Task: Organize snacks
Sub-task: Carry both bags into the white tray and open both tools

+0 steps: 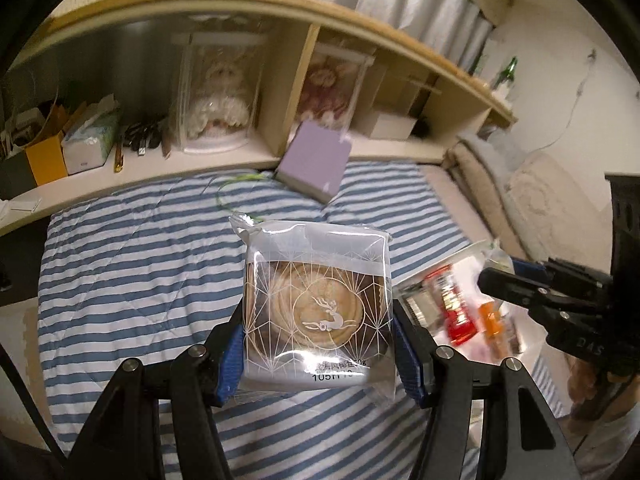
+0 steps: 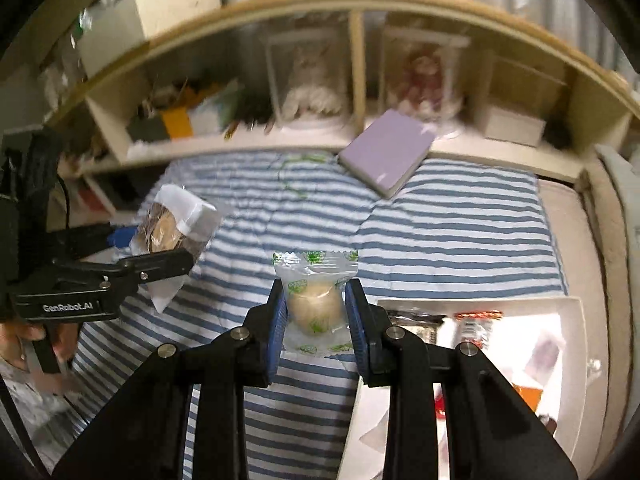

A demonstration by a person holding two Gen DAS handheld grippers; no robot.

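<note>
The left gripper (image 1: 318, 344) is held level above the striped bed (image 1: 132, 264), its 2 blue pads pressed against the sides of 1 clear-wrapped pastry pack (image 1: 318, 304) printed with a white deer. In the right wrist view the same left gripper (image 2: 156, 252) is seen at 9 o'clock, carried by a hand (image 2: 32, 344) low on that side, the pack (image 2: 172, 236) jutting up and right from it.

The right gripper (image 2: 316, 312) is pointed toward 12 o'clock and is pinched on 1 small round snack (image 2: 316, 308) in a clear wrapper with green print. In the left wrist view the right gripper (image 1: 516, 280) is seen at 3 o'clock, over a white tray (image 1: 436, 272).

The tray (image 2: 472, 304) lies at 4 o'clock on the bed's right edge and holds several blurred packets, too smeared to be counted. 1 lilac box (image 2: 386, 152) is tilted against the shelf (image 2: 360, 60) edge at 1 o'clock. Open striped bedding is left between both grippers and the shelf.
</note>
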